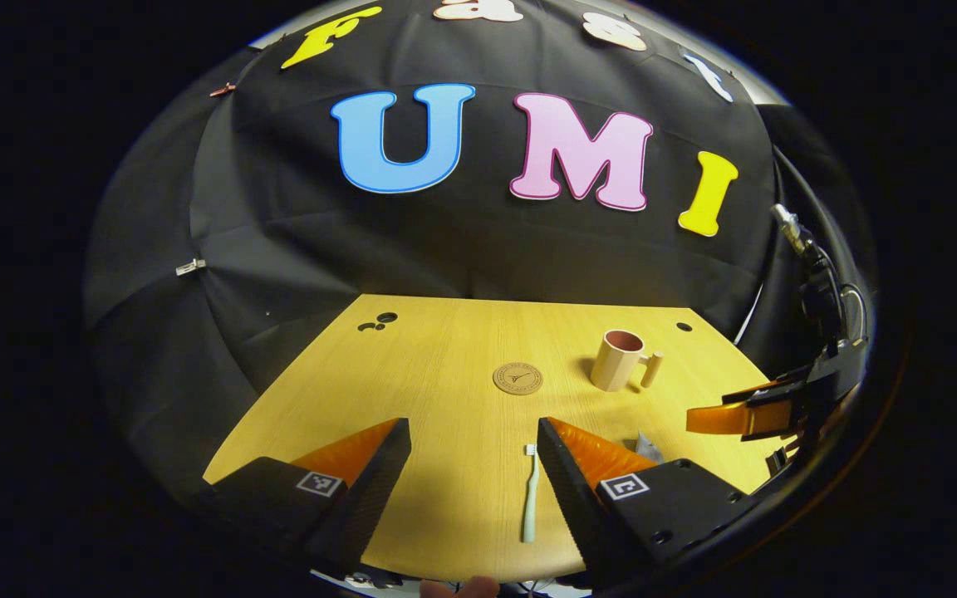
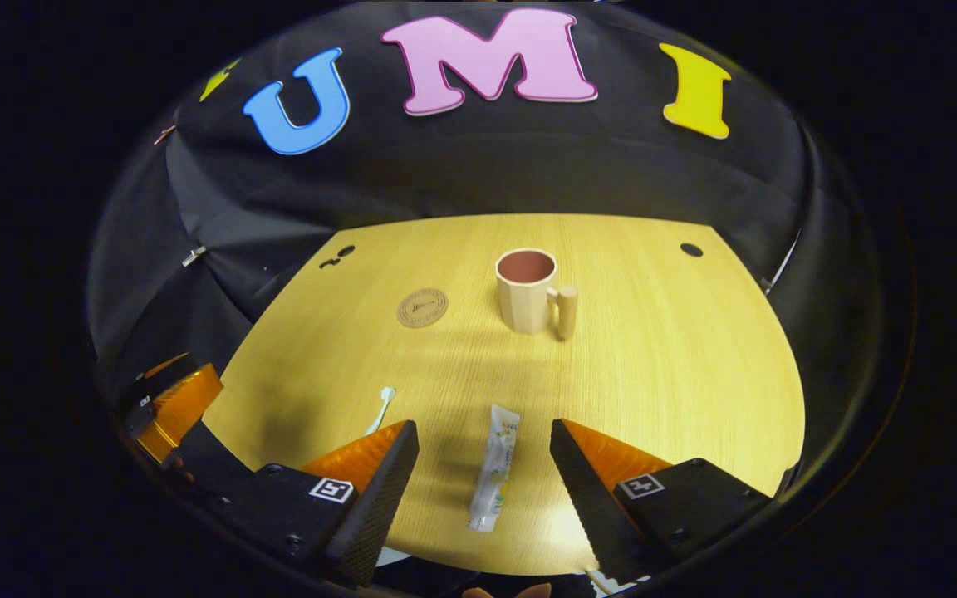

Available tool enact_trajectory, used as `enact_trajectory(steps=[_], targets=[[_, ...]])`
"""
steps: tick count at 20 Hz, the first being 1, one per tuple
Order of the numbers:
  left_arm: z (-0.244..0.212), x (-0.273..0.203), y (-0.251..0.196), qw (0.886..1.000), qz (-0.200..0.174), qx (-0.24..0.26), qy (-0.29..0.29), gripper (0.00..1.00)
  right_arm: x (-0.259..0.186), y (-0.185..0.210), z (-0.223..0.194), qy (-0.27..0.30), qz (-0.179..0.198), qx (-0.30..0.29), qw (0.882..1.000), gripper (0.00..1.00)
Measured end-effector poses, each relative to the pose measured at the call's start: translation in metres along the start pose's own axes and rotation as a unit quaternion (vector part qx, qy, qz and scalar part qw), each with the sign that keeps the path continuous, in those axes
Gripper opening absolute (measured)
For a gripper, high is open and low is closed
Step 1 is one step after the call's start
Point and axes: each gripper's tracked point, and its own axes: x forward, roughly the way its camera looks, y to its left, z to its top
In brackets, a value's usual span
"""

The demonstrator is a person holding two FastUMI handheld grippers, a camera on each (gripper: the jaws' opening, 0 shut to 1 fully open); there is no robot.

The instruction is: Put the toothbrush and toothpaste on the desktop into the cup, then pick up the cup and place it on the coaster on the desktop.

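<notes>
A pale toothbrush [image 1: 532, 493] lies on the wooden desktop [image 1: 445, 399] just inside the right finger of my open left gripper [image 1: 473, 444]. Between the fingers of my open right gripper [image 2: 483, 444] a white toothpaste tube [image 2: 495, 466] lies flat; the toothbrush head [image 2: 384, 402] shows beside its left finger. A beige cup [image 2: 527, 291] with a handle stands upright mid-table, also seen as the cup [image 1: 618, 360] at right in the left gripper view. Left of it rests the round brown coaster [image 2: 422, 307], coaster [image 1: 517, 379]. The right gripper [image 1: 744, 415] shows at the right edge of the left gripper view.
Black cloth walls close the booth behind and beside the desktop. Small holes [image 1: 379, 321] sit at the far left corner and one hole [image 2: 691, 249] at the far right. Cables [image 1: 819, 274] hang at the right. The left gripper [image 2: 175, 399] shows at the lower left.
</notes>
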Motion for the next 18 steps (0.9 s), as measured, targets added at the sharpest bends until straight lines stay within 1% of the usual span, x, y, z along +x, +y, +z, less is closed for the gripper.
enact_trajectory(steps=[5,10,12,15,17,18], targets=[[-0.006,0.002,0.003,1.0,0.01,-0.002,0.009,0.97,0.042,-0.014,-0.031,0.065,-0.008,0.007,0.998,0.99],[-0.011,0.002,0.005,1.0,0.02,-0.002,0.019,0.97,0.08,-0.024,-0.06,0.118,-0.016,-0.016,0.993,0.98],[-0.015,0.004,0.007,0.999,0.024,-0.004,0.023,0.97,0.09,-0.03,-0.071,0.143,-0.03,-0.024,0.989,0.98],[-0.022,0.004,0.011,0.999,0.032,-0.008,0.031,0.96,0.097,-0.028,-0.079,0.164,-0.029,-0.027,0.986,0.97],[-0.026,0.002,0.015,0.999,0.037,-0.013,0.034,0.97,0.1,-0.025,-0.083,0.172,-0.025,-0.026,0.984,0.92],[-0.026,0.001,0.018,0.998,0.04,-0.015,0.035,0.97,0.104,-0.024,-0.085,0.176,-0.025,-0.023,0.984,0.85]])
